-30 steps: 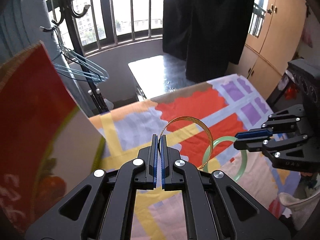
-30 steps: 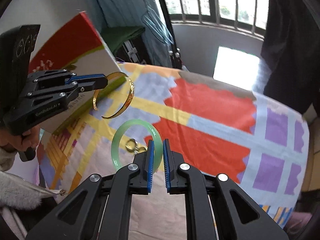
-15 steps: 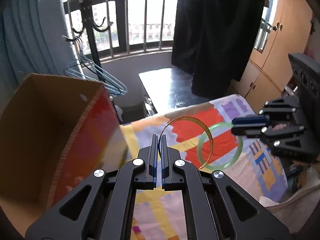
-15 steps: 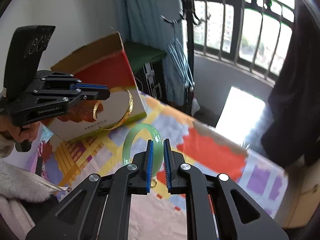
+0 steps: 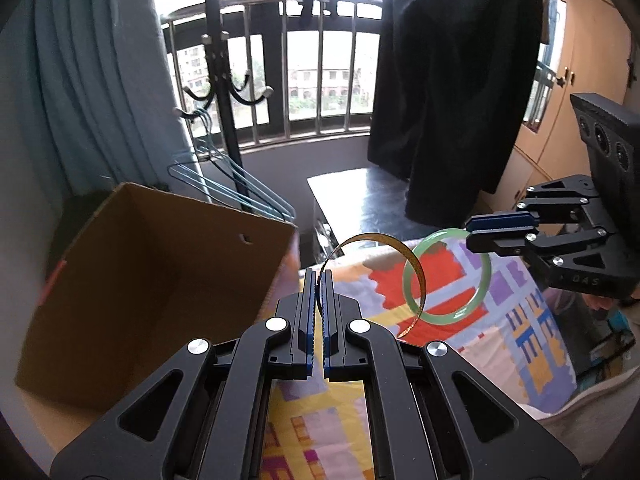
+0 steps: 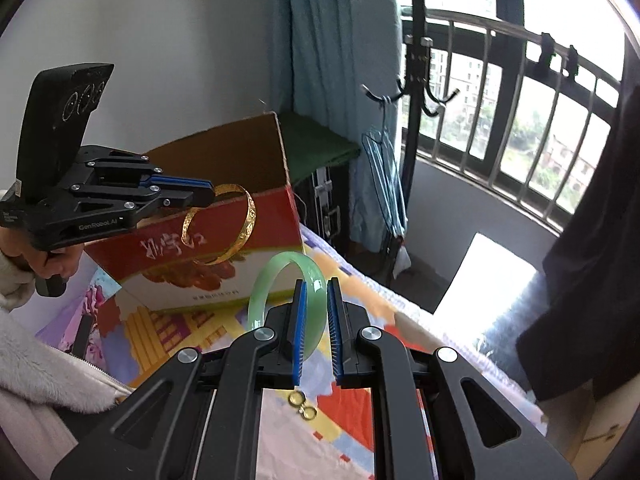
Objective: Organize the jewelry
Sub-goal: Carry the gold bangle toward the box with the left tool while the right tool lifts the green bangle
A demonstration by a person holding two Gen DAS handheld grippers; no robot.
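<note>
Both grippers pinch rigid hoops: flat gold bangle [image 5: 376,264], rounded jade bangle [image 6: 280,280].

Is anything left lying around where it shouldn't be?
Yes: two small gold rings lie loose on the patterned bedspread, below the right gripper, while both bangles are held up in the grippers.
</note>
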